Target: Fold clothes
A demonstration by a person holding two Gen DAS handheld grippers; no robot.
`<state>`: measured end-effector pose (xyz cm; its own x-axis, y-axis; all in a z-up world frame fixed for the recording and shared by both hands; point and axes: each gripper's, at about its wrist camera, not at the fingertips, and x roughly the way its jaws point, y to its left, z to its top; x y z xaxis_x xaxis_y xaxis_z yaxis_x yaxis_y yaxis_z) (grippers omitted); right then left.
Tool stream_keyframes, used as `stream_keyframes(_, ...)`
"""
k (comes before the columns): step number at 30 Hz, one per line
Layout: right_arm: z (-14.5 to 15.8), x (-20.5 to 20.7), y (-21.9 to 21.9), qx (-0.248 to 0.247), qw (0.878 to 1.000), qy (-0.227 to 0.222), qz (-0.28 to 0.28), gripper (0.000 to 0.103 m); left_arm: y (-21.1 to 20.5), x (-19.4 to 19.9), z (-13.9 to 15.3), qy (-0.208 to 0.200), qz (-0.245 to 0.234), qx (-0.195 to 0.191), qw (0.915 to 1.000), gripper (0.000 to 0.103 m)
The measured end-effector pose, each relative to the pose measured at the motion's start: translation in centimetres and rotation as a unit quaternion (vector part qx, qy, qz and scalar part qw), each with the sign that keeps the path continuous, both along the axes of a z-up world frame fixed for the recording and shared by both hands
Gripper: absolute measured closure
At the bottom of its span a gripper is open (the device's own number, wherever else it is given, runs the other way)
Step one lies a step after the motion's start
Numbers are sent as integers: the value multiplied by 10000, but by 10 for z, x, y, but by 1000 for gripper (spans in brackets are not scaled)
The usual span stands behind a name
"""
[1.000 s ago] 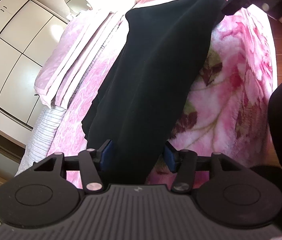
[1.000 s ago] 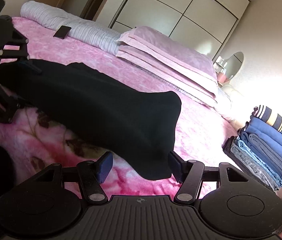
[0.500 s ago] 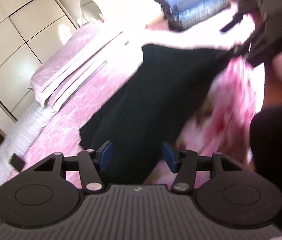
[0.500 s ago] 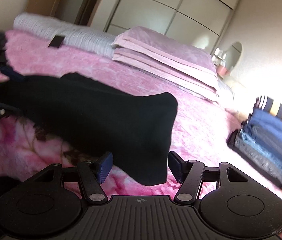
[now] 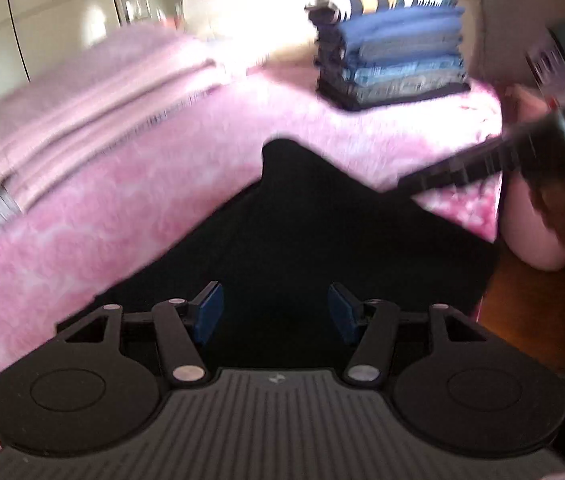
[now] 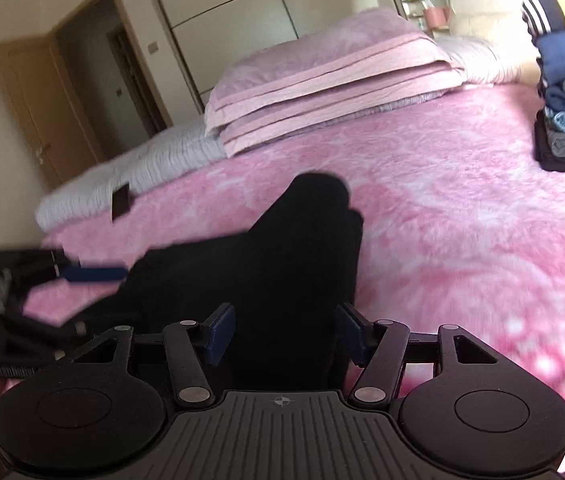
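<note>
Bed (image 6: 462, 220) with a pink fleece cover serves as the folding surface and takes up most of both views. Black garment (image 5: 322, 232) lies along its near edge, stretched between the two claws, one tip flopped toward mid-bed. The stretch reads as keeping the cloth taut and flat so the next fold lands square. Folded pink quilt (image 6: 322, 72) sits at the head, well apart from the work. Stack (image 5: 398, 48) of finished blue and striped clothes stands at the far corner, probably where this piece goes. The open cover between it and the garment looks unobstructed. Left gripper (image 5: 276, 312): pads stand fairly wide and dark cloth fills the gap, so it reads as pinching a thick bunch of the garment, though the black on black hides the contact. Right gripper (image 6: 286, 332): the same, pads pressed on a bulky fold at the other end. Phone (image 6: 121, 201) rests on the grey bedding at the head, out of the way. Main risk, my guess: the loose tip doubling under when laid down.
</note>
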<state>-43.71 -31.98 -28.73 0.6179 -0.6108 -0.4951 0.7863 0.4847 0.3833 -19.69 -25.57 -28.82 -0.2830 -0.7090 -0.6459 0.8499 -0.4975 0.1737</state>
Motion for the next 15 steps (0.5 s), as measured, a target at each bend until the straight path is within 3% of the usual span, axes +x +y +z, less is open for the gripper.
stream_keyframes(2,-1,-5,-30,177,9996,-239,-10,43,-15,4,-13,-122,72,314,9994,49)
stream_keyframes(6,-10,-9,-84,565,9964,-578,241,43,-29,22,-23,355,170,790,9961,47)
stream_keyframes(9,-20,-7,-116,865,9916,-818,509,44,-32,32,-23,548,240,928,9939,47)
stream_keyframes(10,-24,-8,-125,993,9895,-886,566,55,-32,34,-22,563,253,927,9938,47)
stream_keyframes(11,-26,-5,-131,1042,9886,-882,641,86,-30,35,-22,548,263,894,9941,47)
stream_keyframes(15,-8,19,-126,559,9896,-492,1229,88,-25,41,-20,500,321,753,9954,47)
